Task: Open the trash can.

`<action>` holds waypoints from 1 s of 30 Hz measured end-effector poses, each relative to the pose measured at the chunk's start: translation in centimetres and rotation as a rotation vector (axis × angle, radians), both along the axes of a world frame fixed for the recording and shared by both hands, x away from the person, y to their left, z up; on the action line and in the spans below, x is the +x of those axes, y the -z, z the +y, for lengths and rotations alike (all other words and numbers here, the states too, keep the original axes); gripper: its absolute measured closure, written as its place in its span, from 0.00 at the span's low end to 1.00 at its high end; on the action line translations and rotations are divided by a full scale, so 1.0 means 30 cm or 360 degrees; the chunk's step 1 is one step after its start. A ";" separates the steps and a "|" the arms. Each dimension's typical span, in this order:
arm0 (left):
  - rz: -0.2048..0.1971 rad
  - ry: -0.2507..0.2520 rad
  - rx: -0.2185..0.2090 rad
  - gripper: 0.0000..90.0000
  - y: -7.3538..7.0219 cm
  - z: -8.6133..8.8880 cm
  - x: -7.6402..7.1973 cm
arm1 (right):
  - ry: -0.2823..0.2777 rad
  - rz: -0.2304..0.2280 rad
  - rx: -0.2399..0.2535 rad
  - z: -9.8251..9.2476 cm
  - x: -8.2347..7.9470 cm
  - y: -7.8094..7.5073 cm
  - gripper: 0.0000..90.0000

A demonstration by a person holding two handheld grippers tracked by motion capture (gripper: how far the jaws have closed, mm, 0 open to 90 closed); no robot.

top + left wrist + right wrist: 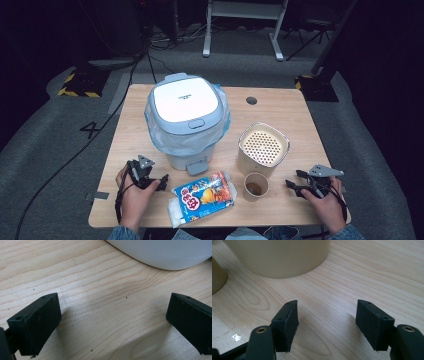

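The snack bag lies flat near the table's front edge, between the left tongs and the paper cup, just in front of the pedal bin. It looks light, crinkly and slippery, its contents likely crushable, so a pinch on a sealed end seam seems safest. Its long axis runs roughly along the front edge, the right end tipped slightly toward the back. Both the left and the right tongs stand open over bare wood, holding nothing.
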State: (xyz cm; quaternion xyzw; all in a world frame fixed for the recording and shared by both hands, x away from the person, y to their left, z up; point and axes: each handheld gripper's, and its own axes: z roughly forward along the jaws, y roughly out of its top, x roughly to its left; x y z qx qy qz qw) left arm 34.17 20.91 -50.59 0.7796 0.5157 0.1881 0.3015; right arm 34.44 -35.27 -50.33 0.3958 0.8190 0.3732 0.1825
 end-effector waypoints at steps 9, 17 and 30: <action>0.0002 0.0093 0.0013 0.30 -0.026 0.010 -0.006 | -0.0009 -0.0005 -0.0002 -0.003 -0.004 0.000 0.39; 0.0065 0.0248 -0.0039 0.51 -0.116 0.031 -0.029 | -0.0019 0.0002 0.0001 -0.007 -0.005 0.000 0.39; -0.0023 0.0535 -0.0107 0.63 -0.252 0.043 -0.061 | -0.0060 0.0001 0.0002 -0.018 0.007 0.000 0.39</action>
